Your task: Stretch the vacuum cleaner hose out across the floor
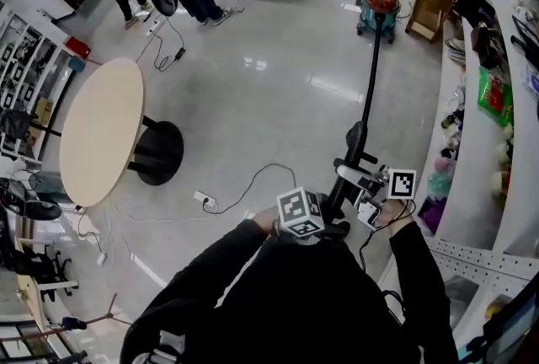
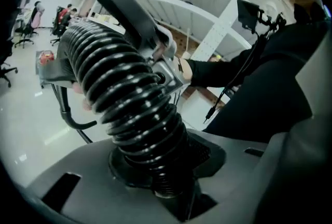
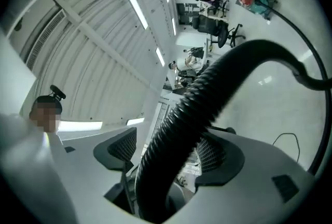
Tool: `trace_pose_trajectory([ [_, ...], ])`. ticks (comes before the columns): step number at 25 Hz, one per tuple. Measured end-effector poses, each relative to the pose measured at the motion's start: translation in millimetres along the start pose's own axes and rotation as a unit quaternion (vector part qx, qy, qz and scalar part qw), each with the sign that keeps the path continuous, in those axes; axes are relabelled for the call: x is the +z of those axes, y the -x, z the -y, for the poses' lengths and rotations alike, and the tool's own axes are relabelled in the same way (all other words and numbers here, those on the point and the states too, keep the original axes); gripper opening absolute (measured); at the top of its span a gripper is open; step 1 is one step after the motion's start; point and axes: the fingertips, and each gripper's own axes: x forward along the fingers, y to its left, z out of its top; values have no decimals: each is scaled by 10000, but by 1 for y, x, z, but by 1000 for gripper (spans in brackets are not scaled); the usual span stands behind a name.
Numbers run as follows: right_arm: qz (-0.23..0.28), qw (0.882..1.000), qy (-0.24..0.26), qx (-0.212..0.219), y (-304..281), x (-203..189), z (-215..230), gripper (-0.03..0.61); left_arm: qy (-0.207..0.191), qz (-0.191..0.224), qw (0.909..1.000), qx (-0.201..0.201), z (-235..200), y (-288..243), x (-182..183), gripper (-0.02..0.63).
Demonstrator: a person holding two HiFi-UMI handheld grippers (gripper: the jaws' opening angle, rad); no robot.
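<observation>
Hose [image 2: 129, 98]: clamped between left gripper [image 2: 155, 179] jaws, left loose between wide right gripper [image 3: 166, 158] jaws. Mid-stretch; right regrip likely needed next.

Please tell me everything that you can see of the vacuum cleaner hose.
The hose is black, ribbed and looks like flexible plastic. It runs in a nearly straight line from the red and teal vacuum cleaner, at the far side of the floor, to the person. The left gripper is shut on it, where the ribs bunch together. It also passes between the open jaws of the right gripper and curves beyond them.
</observation>
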Motion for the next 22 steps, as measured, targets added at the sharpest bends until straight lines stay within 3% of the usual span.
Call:
trace_pose_trajectory([
  [3, -262, 9983, 381, -352, -25, -33, 7, 317, -254, -119, 9996, 92, 7, 7, -37, 156],
  [7, 6, 9935, 928, -663, -51, -75, 7, 273, -697, -18, 9958, 596, 1, 34, -96, 181],
  [9, 144, 9930, 994, -628, -59, -99, 2, 212, -435, 322, 9972, 511, 0, 50, -126, 241],
  [11, 81, 9908, 1152, -708, -65, -126, -2, 202, 141, 858, 9960, 217, -2, 70, -149, 277],
  [13, -254, 9828, 1511, -1027, -73, -153, 2, 193, 786, 1463, 9861, -16, -10, 102, -164, 276],
  [15, -761, 9674, 1971, -1393, -80, -180, 9, 162, 1557, 2224, 9623, -197, -26, 141, -166, 276],
  [16, -999, 9582, 2200, -1535, -82, -194, 11, 153, 1983, 2637, 9434, -322, -35, 159, -161, 276],
  [18, -1394, 9385, 2630, -1749, -83, -218, 13, 150, 2780, 3427, 8944, -726, -48, 189, -142, 276],
  [20, -1664, 9221, 2918, -1920, -78, -240, 14, 149, 3291, 4003, 8439, -1387, -40, 204, -112, 278],
  [21, -1734, 9173, 2986, -1984, -73, -250, 14, 149, 3391, 4129, 8280, -1702, -29, 203, -97, 289],
  [22, -1780, 9145, 3016, -2027, -68, -259, 13, 149, 3406, 4140, 8222, -1914, -16, 196, -83, 320],
])
